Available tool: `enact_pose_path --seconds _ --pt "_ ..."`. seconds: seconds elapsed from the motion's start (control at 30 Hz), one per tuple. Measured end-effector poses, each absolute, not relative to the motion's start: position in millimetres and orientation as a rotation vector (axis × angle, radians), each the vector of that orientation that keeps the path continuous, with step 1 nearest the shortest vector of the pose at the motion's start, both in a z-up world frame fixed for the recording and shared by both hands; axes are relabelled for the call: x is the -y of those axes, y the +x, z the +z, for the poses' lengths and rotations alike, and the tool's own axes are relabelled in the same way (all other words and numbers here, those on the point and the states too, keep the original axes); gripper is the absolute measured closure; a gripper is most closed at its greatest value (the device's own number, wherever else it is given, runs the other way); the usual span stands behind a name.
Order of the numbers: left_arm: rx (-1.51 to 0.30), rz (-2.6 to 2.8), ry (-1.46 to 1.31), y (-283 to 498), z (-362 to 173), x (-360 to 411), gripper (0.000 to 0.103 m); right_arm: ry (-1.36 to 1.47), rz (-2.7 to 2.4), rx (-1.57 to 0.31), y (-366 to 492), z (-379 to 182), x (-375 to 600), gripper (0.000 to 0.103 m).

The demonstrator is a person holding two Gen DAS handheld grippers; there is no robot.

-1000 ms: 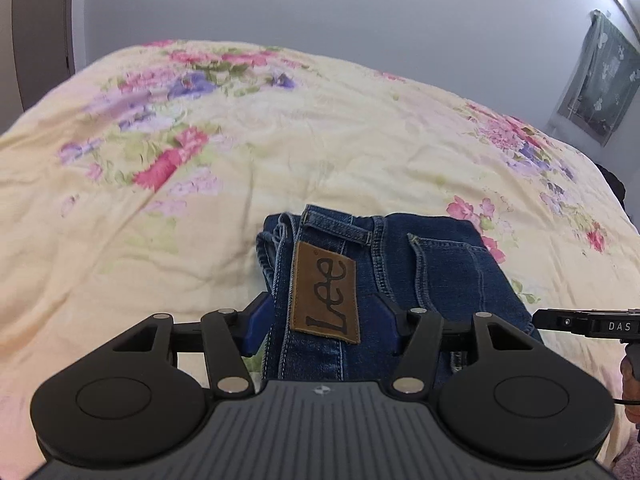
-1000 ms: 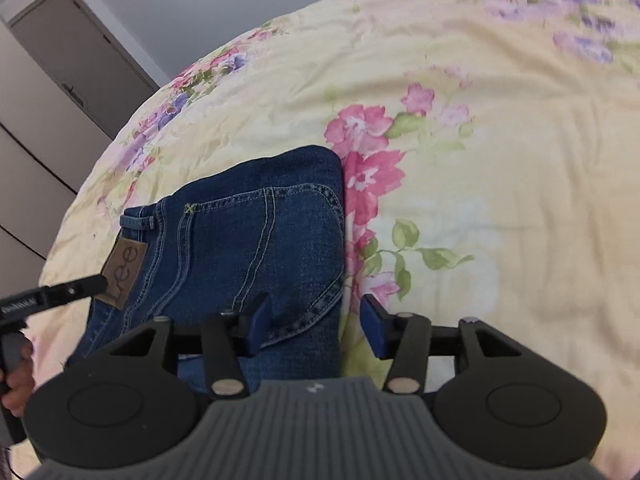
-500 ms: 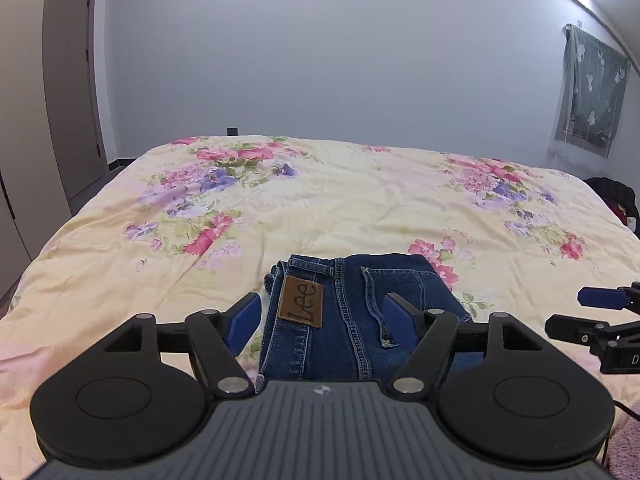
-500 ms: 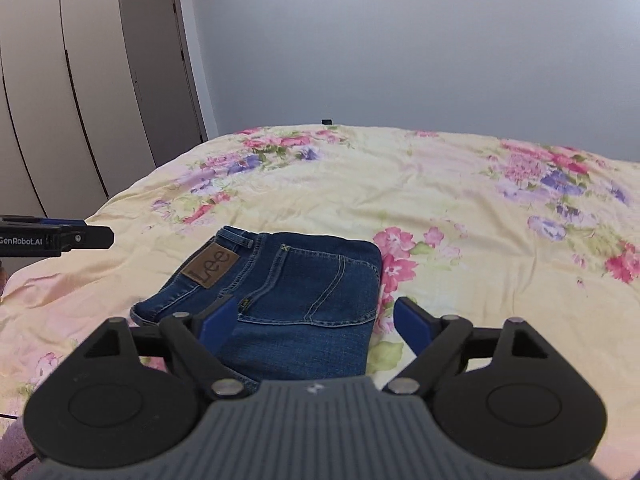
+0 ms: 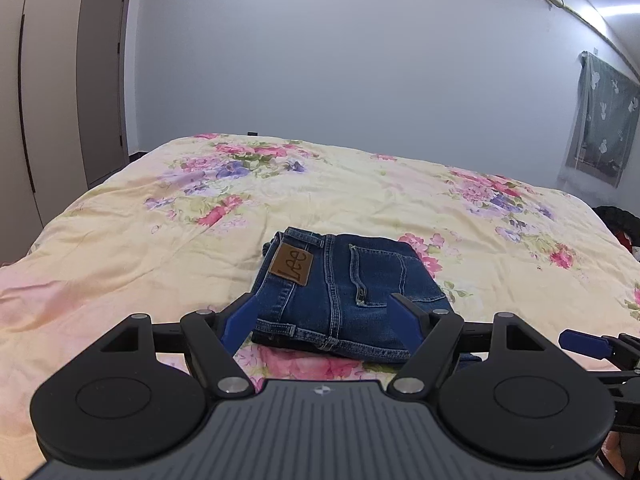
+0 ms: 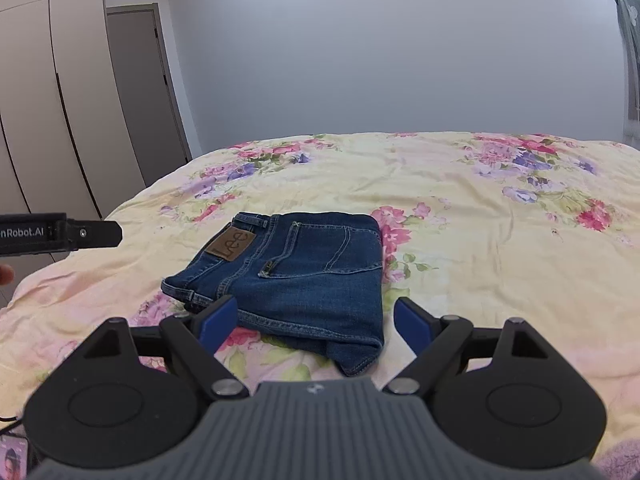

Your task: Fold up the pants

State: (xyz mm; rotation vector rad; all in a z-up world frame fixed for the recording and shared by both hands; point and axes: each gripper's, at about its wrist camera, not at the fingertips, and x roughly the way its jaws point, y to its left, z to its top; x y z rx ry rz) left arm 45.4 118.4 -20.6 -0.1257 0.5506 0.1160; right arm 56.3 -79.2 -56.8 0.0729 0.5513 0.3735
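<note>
Dark blue jeans [image 5: 344, 292] [image 6: 296, 276] lie folded into a compact rectangle on the floral bedspread, a brown leather label on top. My left gripper [image 5: 325, 316] hovers above the near edge of the pile, jaws open and nothing between its blue pads. My right gripper [image 6: 316, 320] is likewise open and holds nothing, drawn back from the jeans' near edge. The right gripper's blue fingertip [image 5: 584, 343] shows at the right edge of the left wrist view. In the right wrist view the left gripper's black finger [image 6: 80, 234] reaches in at the left edge.
The yellow floral bedspread [image 5: 360, 196] [image 6: 480, 208] covers a wide bed. Tall wardrobe doors [image 6: 48, 100] and a grey door [image 5: 104, 80] stand on the left. A green curtain [image 5: 604, 120] hangs at right, and dark clutter [image 5: 618, 222] lies beside the bed.
Both grippers have let go of the jeans, opened wide and pulled back and upward. The folded jeans now lie farther off and smaller, and the room's walls have come into view.
</note>
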Motion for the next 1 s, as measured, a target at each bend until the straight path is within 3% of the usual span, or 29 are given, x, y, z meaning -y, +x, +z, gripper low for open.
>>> enact_pose_path --seconds 0.4,1.0 --pt "-0.655 0.156 -0.099 50 -60 -110 0.016 0.054 0.360 -0.652 70 -86 68 0.021" --pt "-0.673 0.136 -0.103 52 -61 -107 0.016 0.045 0.379 -0.642 68 -85 65 0.021"
